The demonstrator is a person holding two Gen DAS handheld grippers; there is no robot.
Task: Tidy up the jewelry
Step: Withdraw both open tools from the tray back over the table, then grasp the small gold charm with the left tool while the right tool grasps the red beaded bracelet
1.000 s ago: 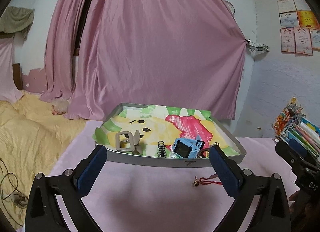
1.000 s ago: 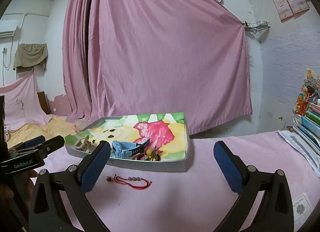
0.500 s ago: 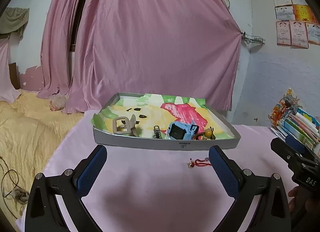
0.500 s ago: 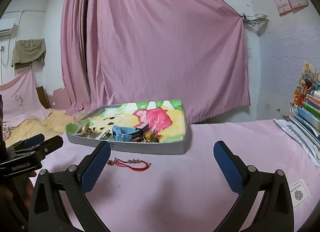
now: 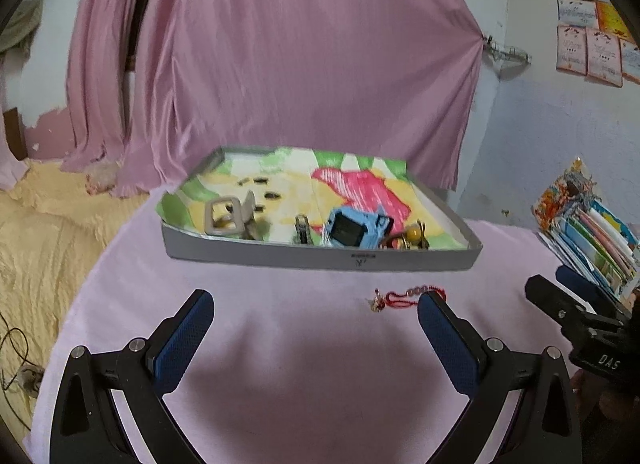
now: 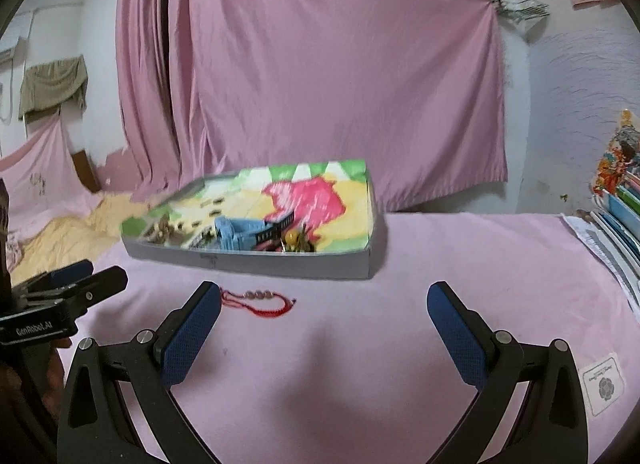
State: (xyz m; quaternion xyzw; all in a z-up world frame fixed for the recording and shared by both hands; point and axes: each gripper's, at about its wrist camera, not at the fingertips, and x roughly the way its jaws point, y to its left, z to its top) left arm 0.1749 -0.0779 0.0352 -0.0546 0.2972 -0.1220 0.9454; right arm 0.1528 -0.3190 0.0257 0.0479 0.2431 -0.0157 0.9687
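In the left wrist view, the left tongs (image 5: 316, 314) are held wide apart and empty over the bench (image 5: 280, 344); a red bracelet (image 5: 404, 298) is seen just beside the right fingertip, before the tray (image 5: 320, 256). In the right wrist view, the right tongs (image 6: 324, 306) are likewise spread wide and empty, with the bracelet (image 6: 260, 304) lying just beside the left fingertip.

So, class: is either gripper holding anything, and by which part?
Nothing is held. The left gripper and right gripper are both open; the red bracelet lies loose on the table.
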